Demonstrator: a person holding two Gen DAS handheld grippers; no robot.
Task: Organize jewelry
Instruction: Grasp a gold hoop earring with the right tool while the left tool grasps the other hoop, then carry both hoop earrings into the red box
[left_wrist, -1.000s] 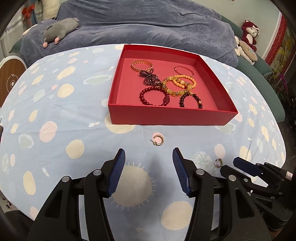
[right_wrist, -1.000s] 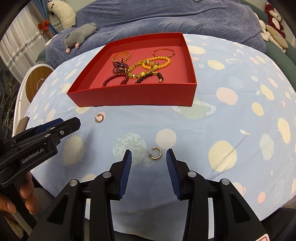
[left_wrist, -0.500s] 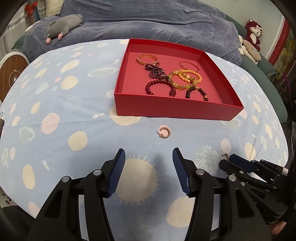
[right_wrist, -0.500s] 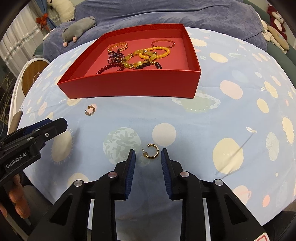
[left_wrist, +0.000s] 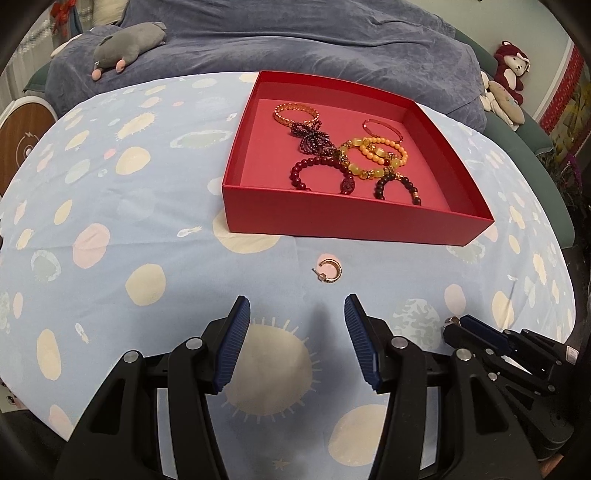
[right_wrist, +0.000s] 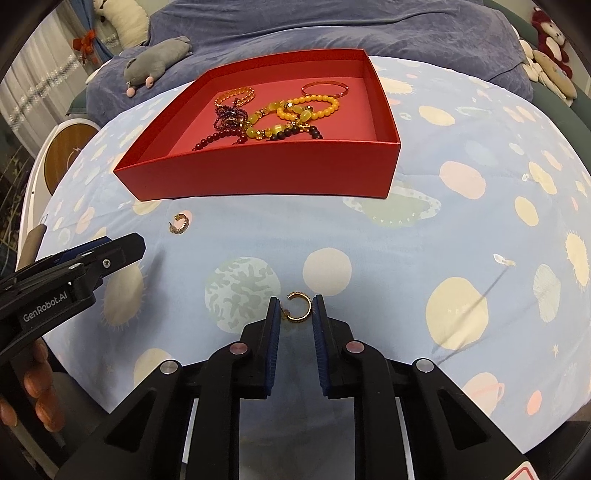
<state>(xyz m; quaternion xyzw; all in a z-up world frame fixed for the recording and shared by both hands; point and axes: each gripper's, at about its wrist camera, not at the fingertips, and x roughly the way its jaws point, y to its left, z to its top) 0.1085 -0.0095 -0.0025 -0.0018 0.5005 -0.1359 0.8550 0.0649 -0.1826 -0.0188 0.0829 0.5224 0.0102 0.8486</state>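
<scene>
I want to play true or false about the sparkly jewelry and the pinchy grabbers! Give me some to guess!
1. The red box holds beaded bracelets. True.
2. Both gold earrings are inside the box. False: both lie on the tablecloth.
3. The right gripper has a gold earring between its fingertips. True.
4. The left gripper is squeezing the other earring. False: it is open, with the earring ahead of its tips.
5. The box has a lid on. False: it is open on top.

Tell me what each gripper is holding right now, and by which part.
Nothing is clearly held. The left gripper is open, empty. The right gripper brackets a gold hoop earring on the tablecloth, its fingers almost closed around it.
</scene>
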